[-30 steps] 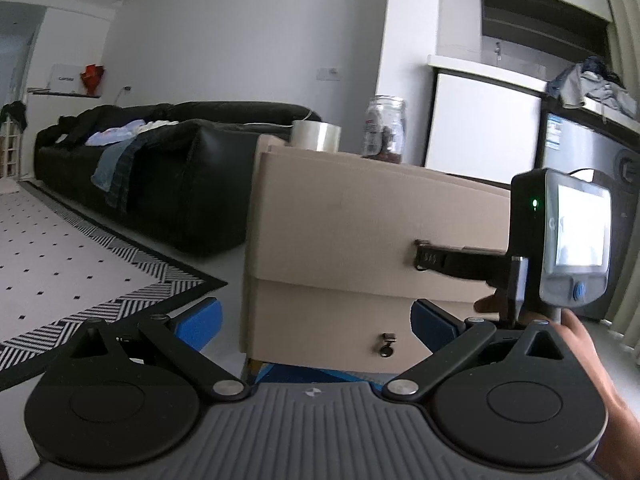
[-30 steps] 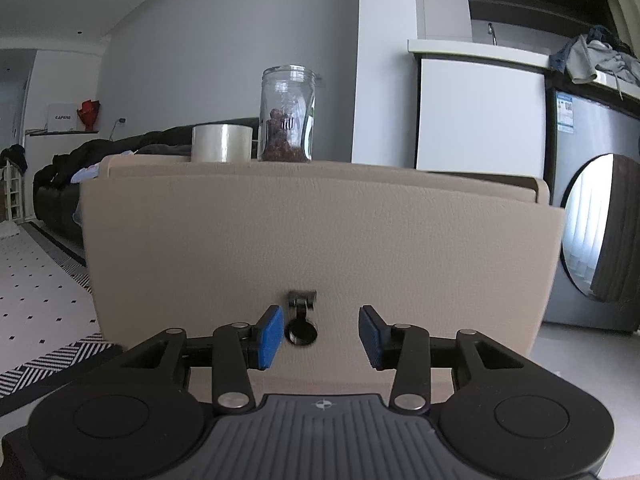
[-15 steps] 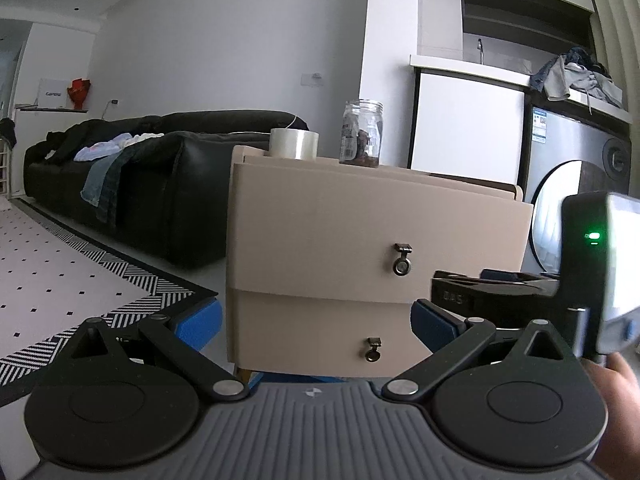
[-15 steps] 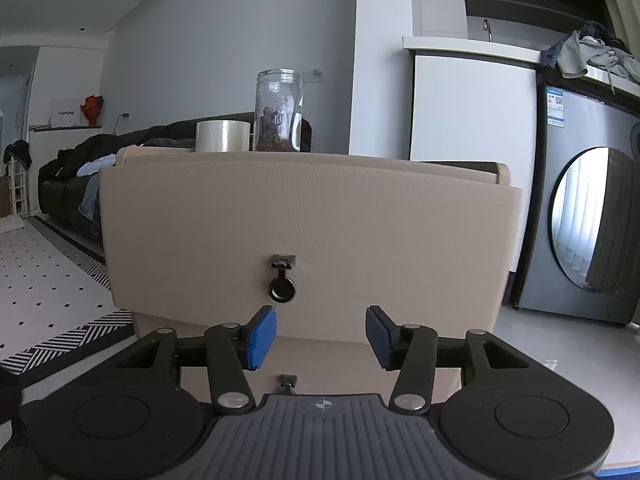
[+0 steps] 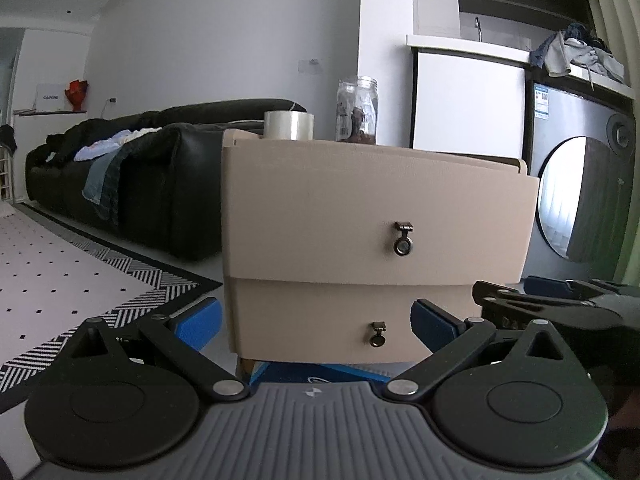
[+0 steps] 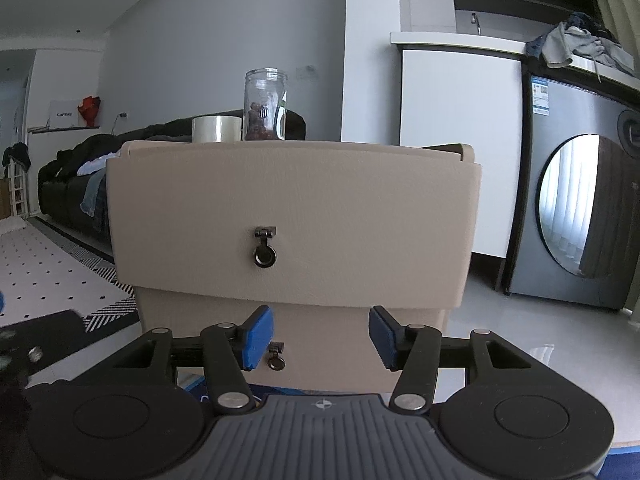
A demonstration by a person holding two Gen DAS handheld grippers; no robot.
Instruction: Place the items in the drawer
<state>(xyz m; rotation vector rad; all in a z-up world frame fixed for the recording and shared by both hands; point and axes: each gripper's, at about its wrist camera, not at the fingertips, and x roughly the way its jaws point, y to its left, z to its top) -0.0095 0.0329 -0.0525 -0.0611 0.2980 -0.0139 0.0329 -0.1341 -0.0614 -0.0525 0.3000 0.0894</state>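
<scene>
A beige two-drawer cabinet (image 5: pixel 376 200) (image 6: pixel 292 200) stands on the floor ahead. Its upper drawer front juts forward of the lower one. Each drawer has a small dark ring pull: the upper pull (image 5: pixel 403 240) (image 6: pixel 264 250) and the lower pull (image 5: pixel 378 336) (image 6: pixel 276 358). On top sit a roll of clear tape (image 5: pixel 289 125) (image 6: pixel 217 129) and a glass jar (image 5: pixel 357 110) (image 6: pixel 266 106) with brown contents. My left gripper (image 5: pixel 316 322) is open and empty, short of the cabinet. My right gripper (image 6: pixel 321 336) is open and empty, level with the lower drawer and apart from it; it also shows at the right of the left wrist view (image 5: pixel 560 300).
A black sofa (image 5: pixel 132 168) with clothes lies to the left, behind a patterned rug (image 5: pixel 60 280). A washing machine (image 6: pixel 576 208) and a white cupboard (image 6: pixel 460 140) stand to the right. Something blue (image 5: pixel 320 372) lies on the floor under the cabinet front.
Both grippers have drawn back from the cabinet, which looks smaller. The right gripper, whose fingers flanked the upper ring pull, now sits lower and away from it.
</scene>
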